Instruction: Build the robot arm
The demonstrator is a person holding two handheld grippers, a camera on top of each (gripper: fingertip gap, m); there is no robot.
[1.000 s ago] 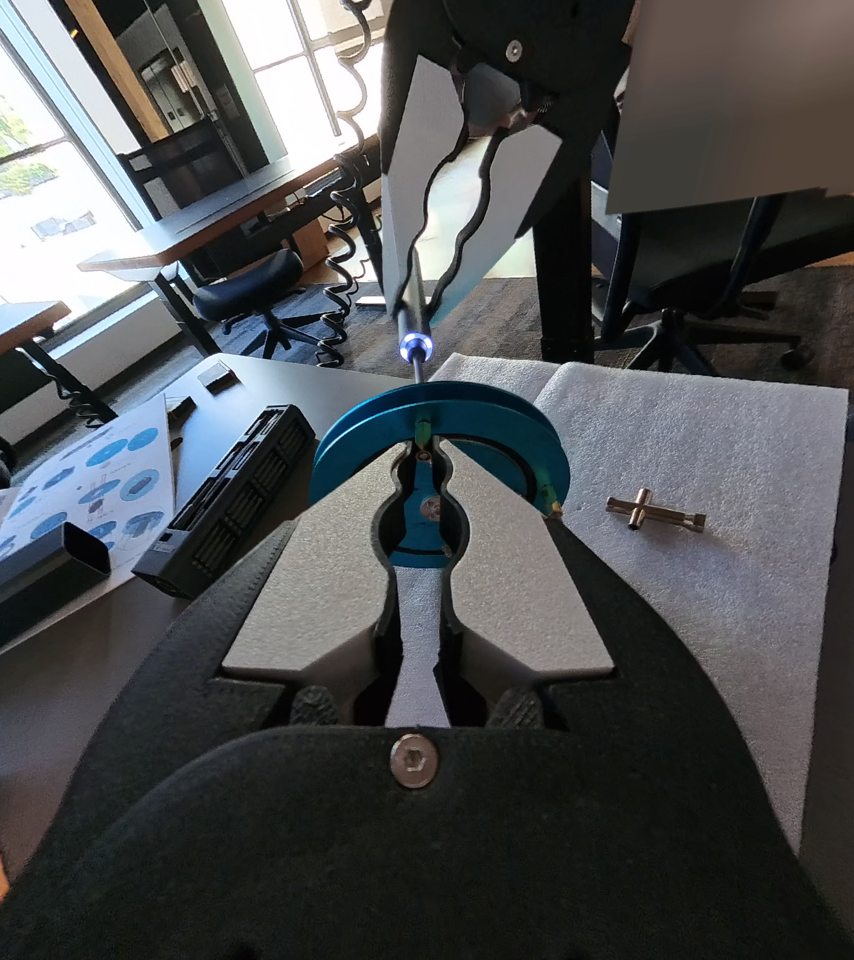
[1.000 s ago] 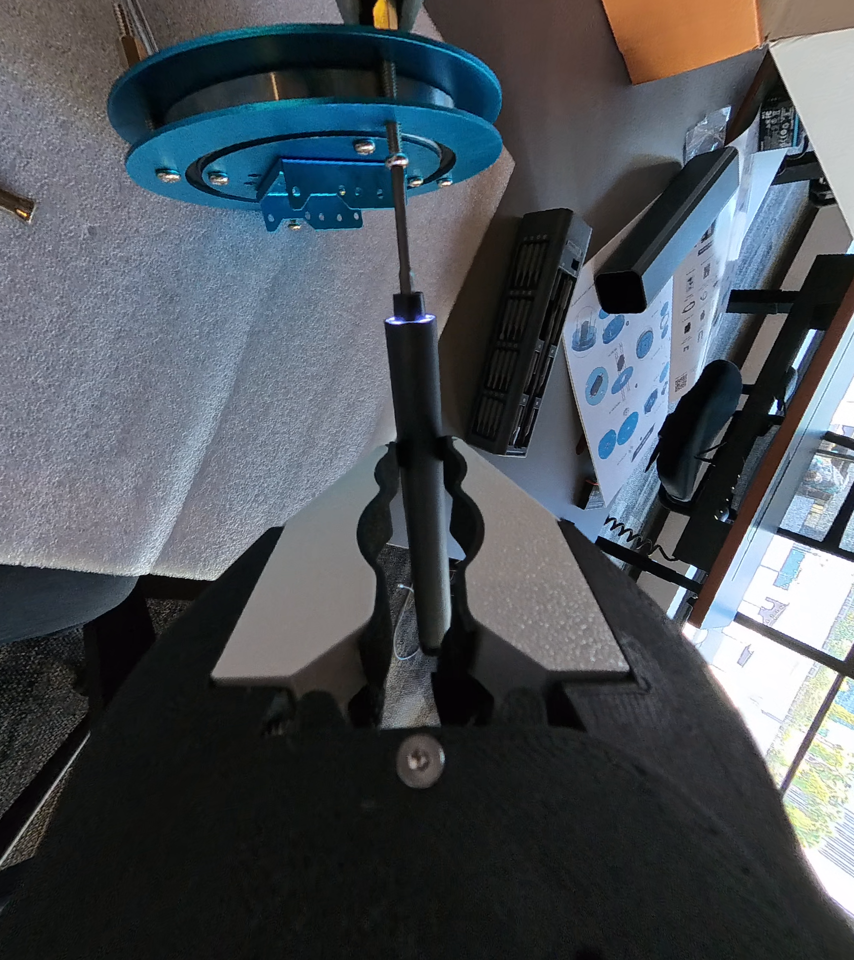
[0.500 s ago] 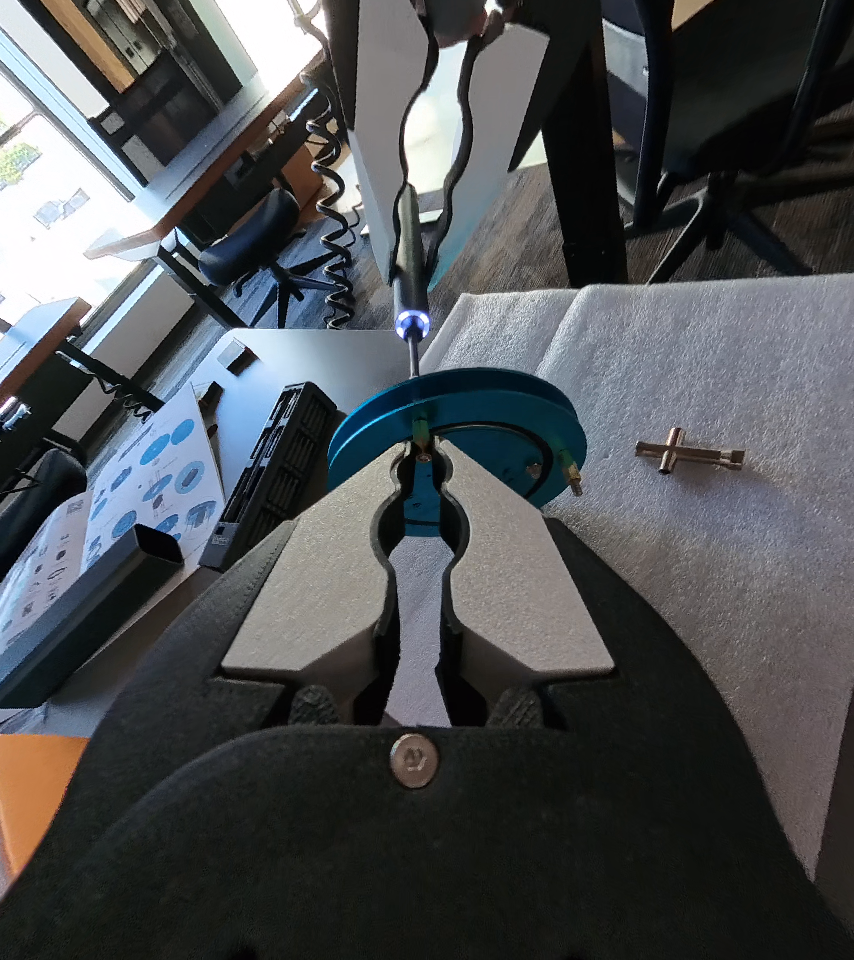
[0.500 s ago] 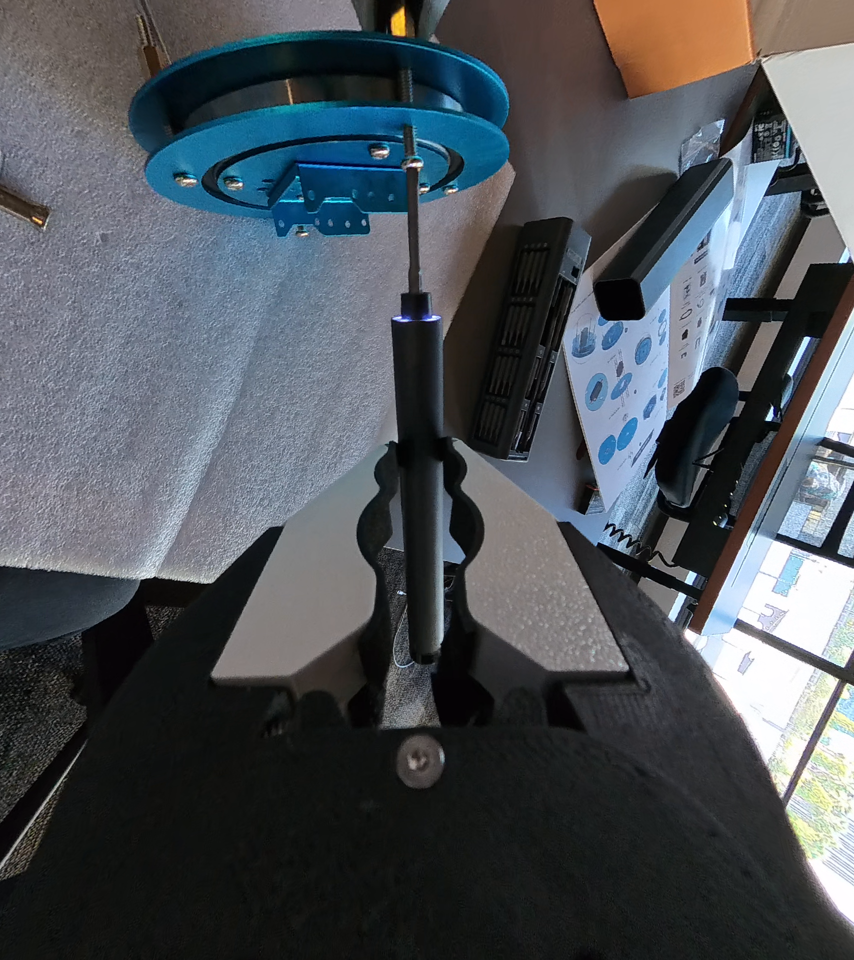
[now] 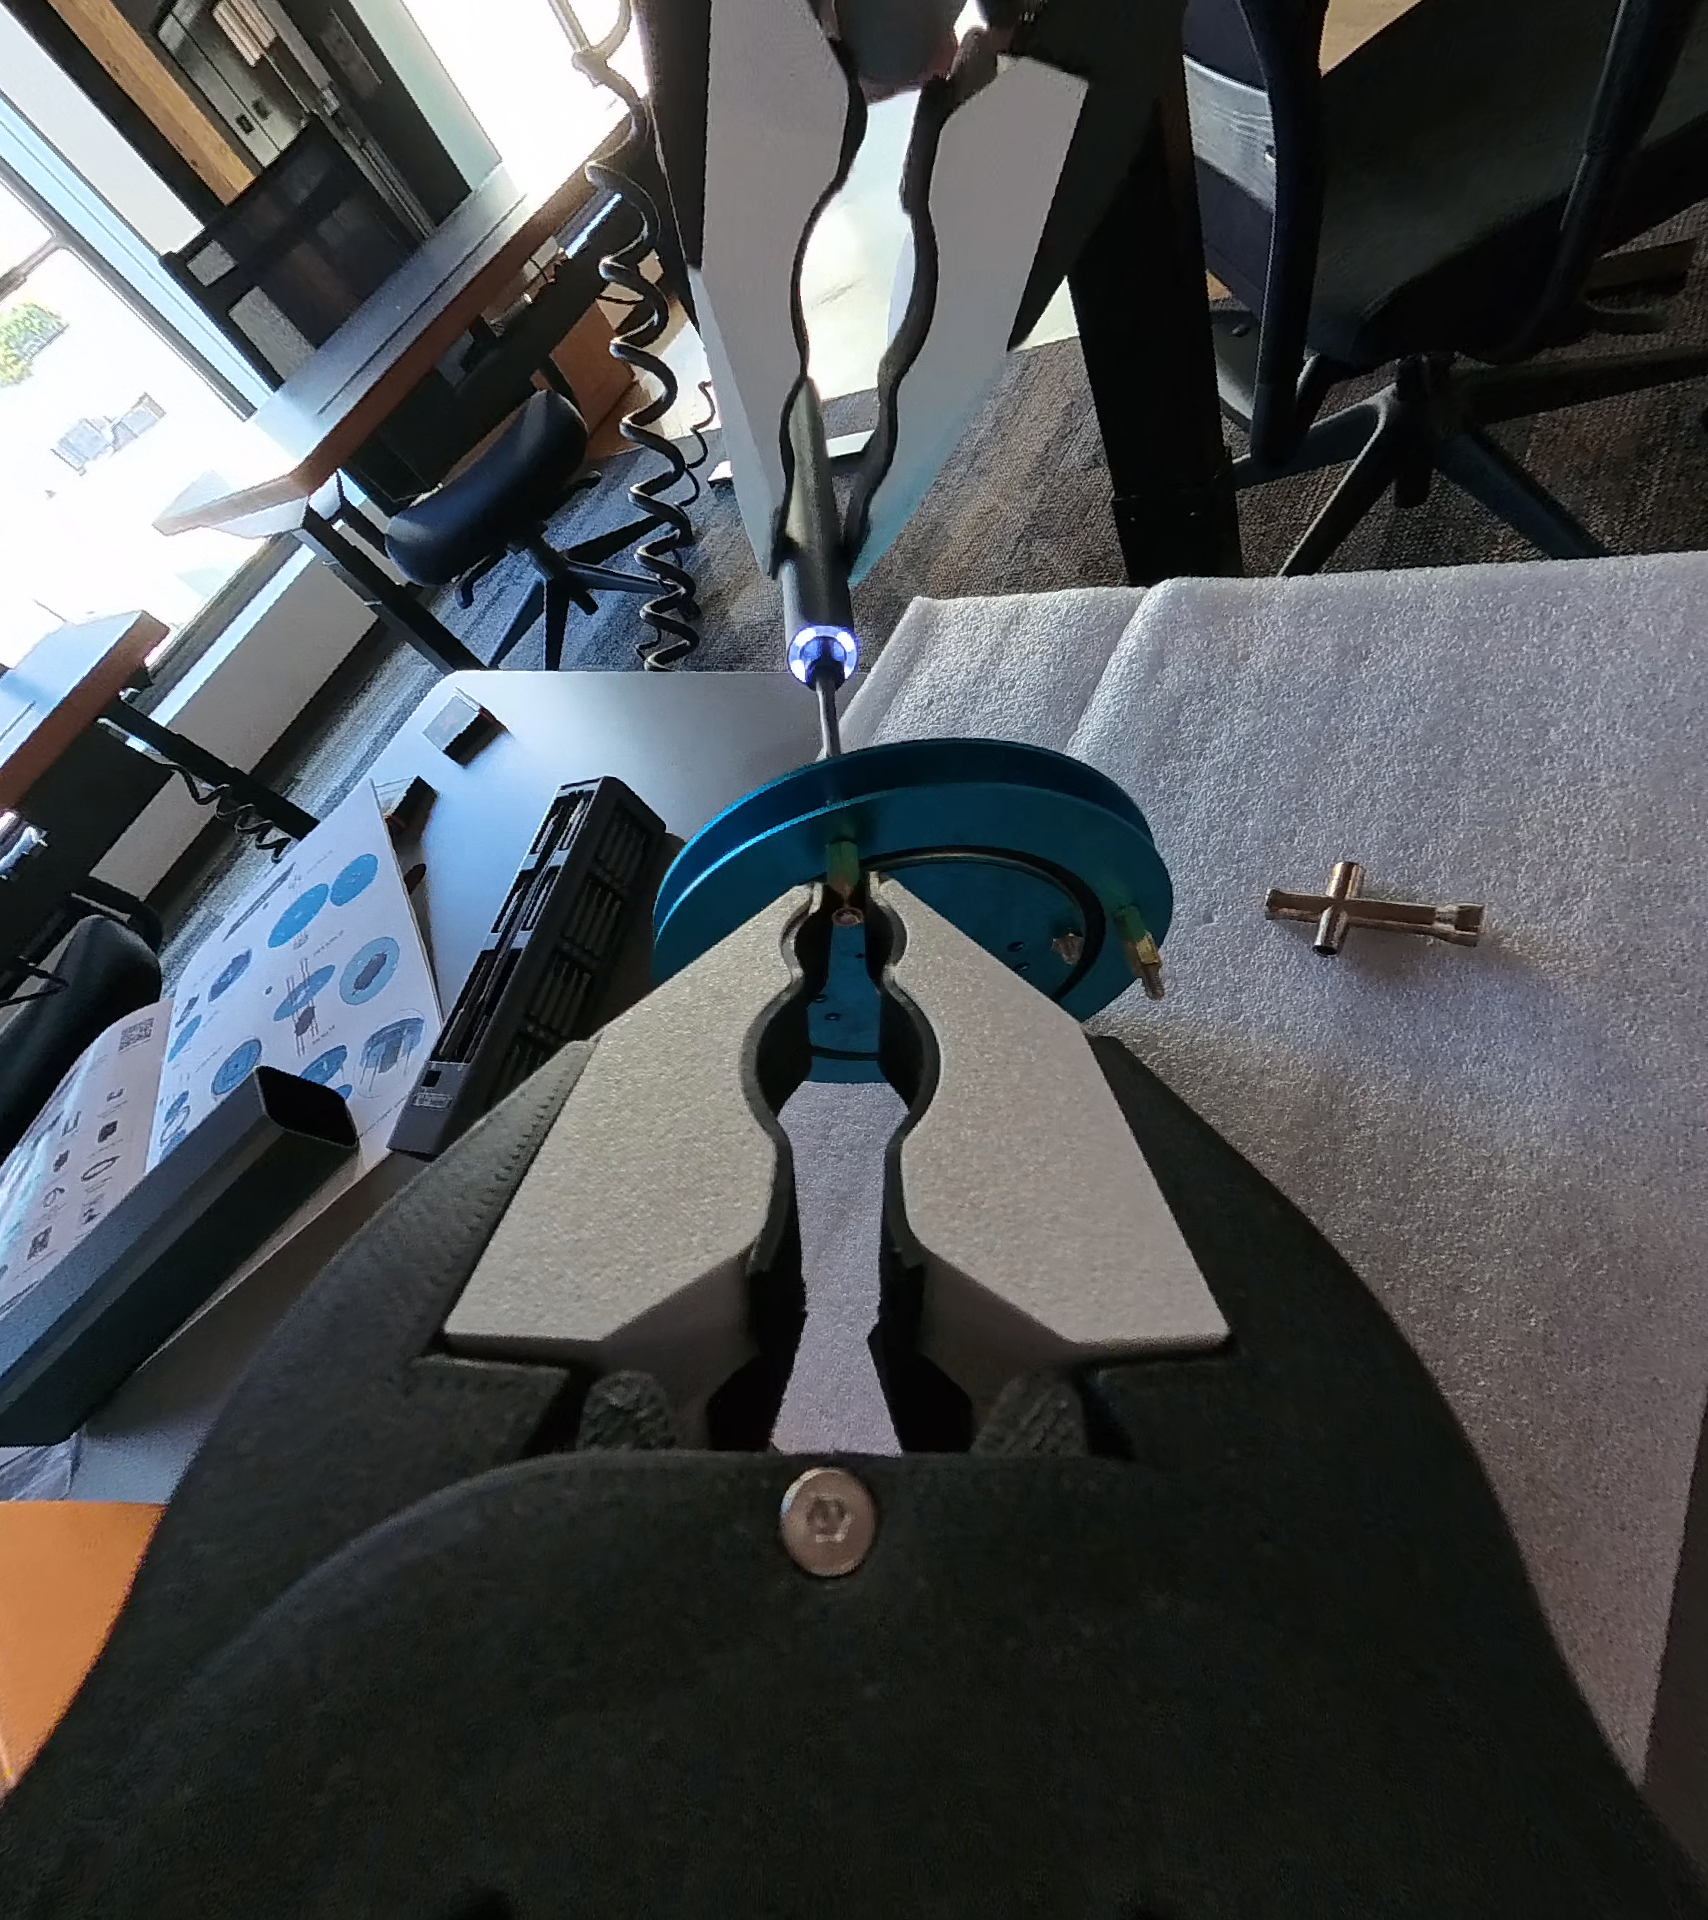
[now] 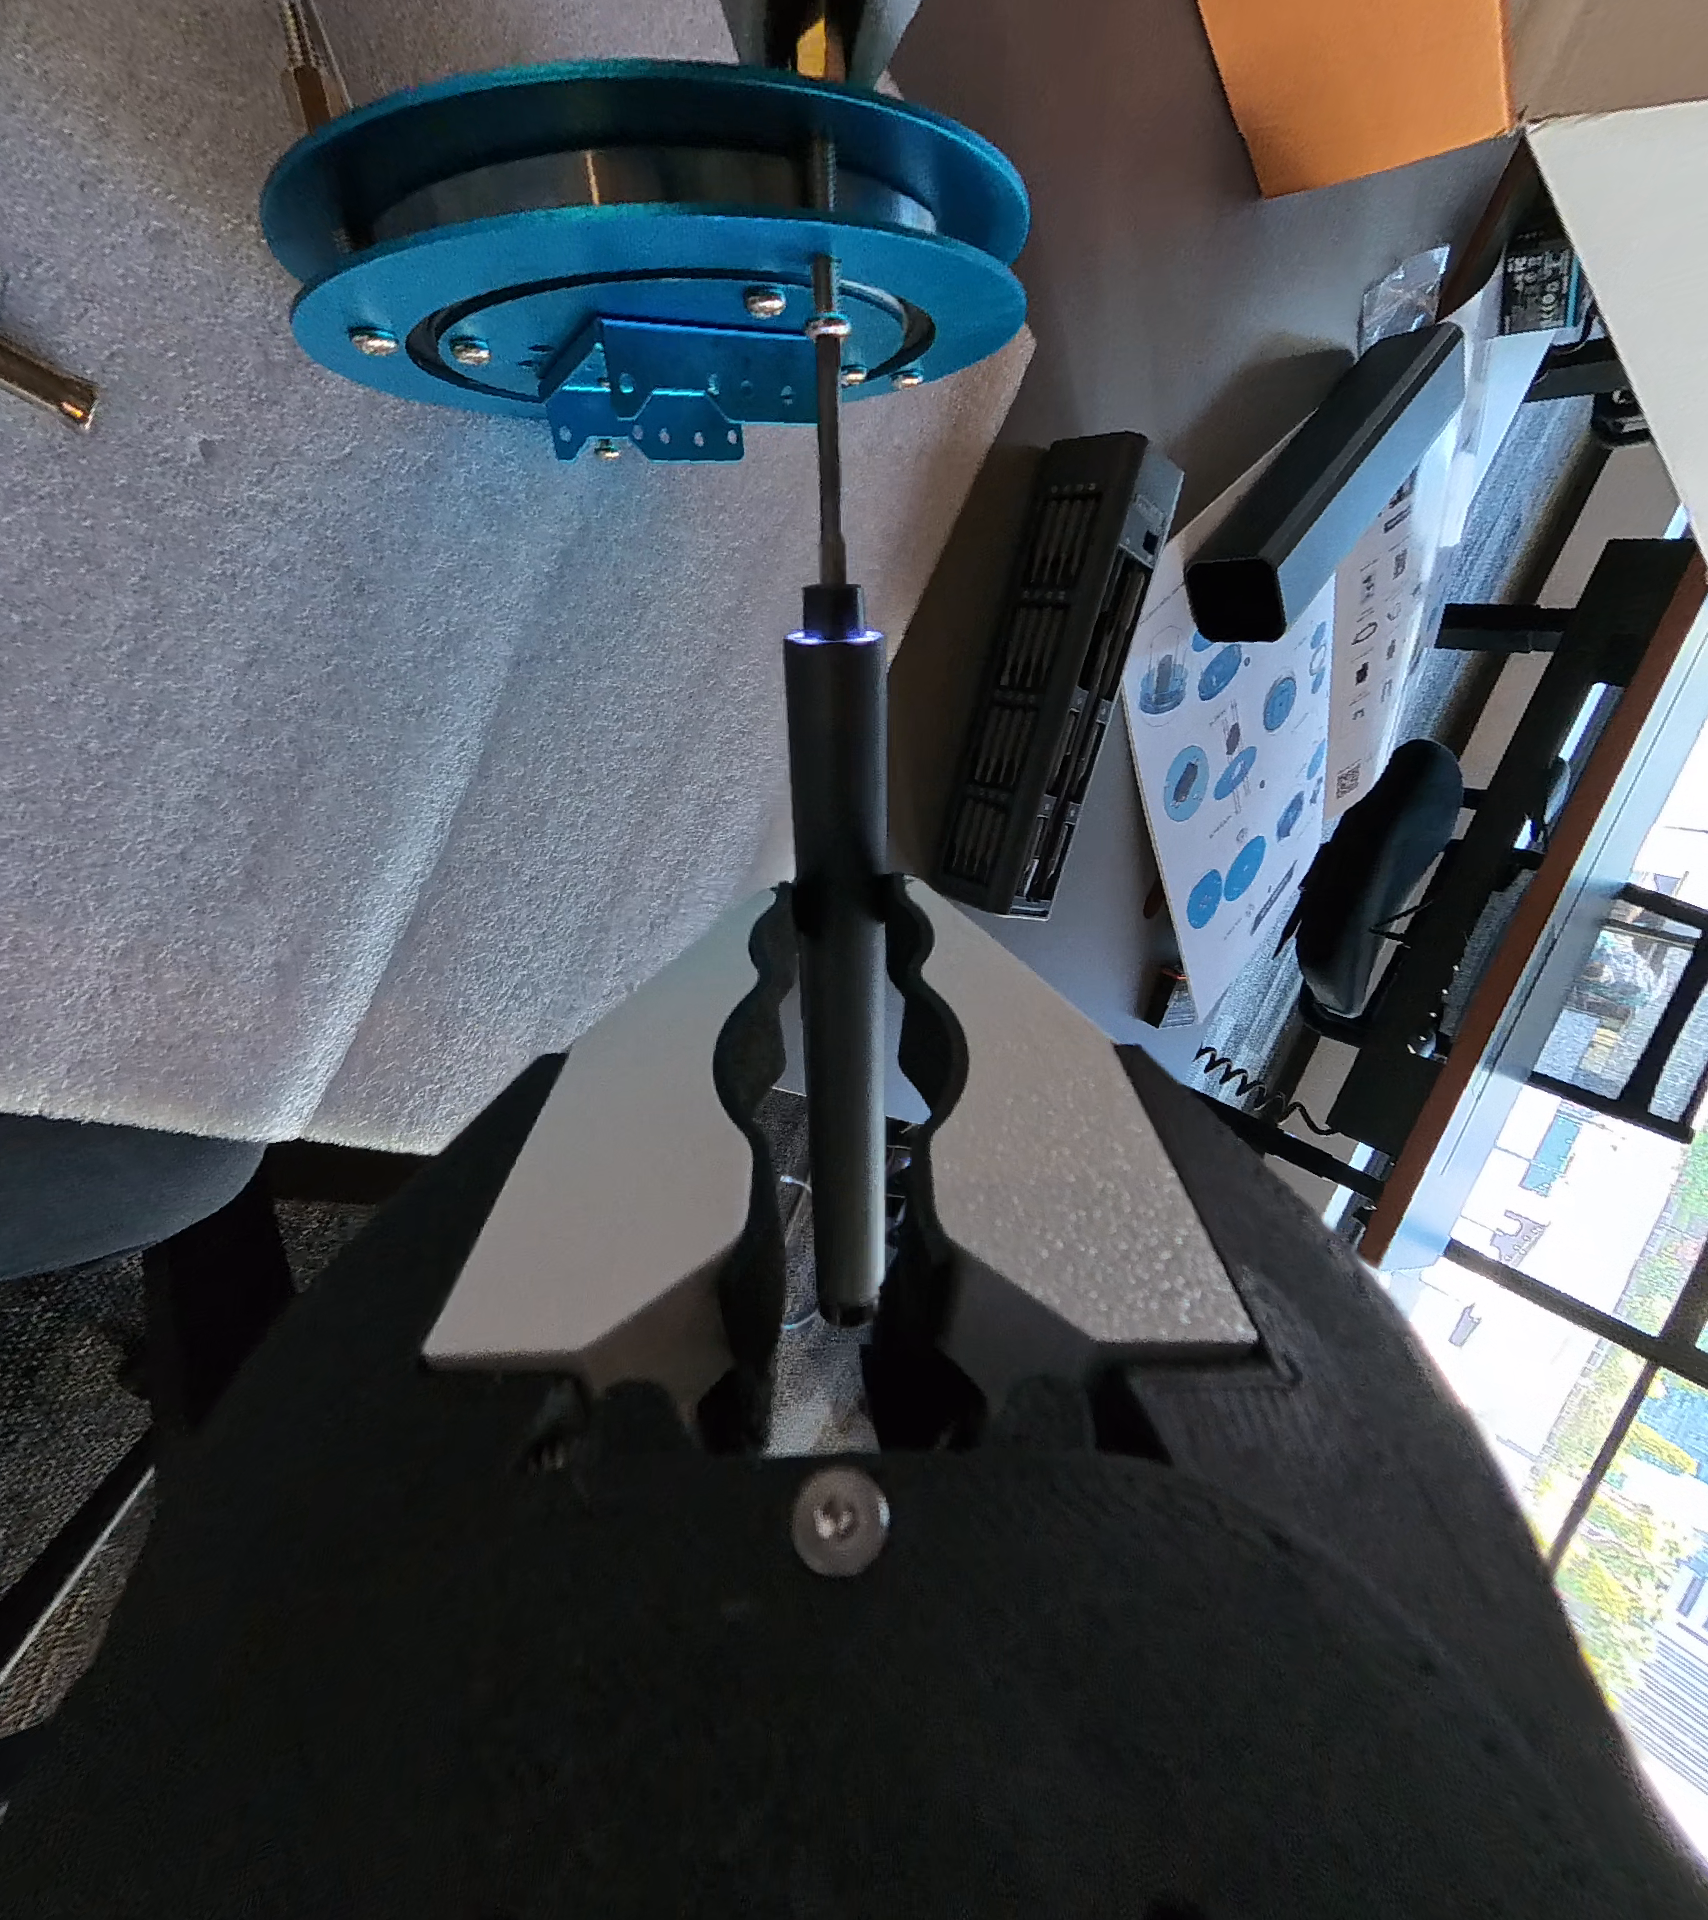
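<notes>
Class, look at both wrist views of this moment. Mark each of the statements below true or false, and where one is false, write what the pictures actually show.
1. The right tongs are shut on the dark electric screwdriver. True.
2. The screwdriver's bit meets a screw on the blue metal spool. True.
3. The cross-shaped metal wrench is held in the left tongs. False: it lies alone on the white foam sheet.
4. The spool is red. False: it is blue.
5. The black bit case lies beside the spool, off the foam. True.
</notes>
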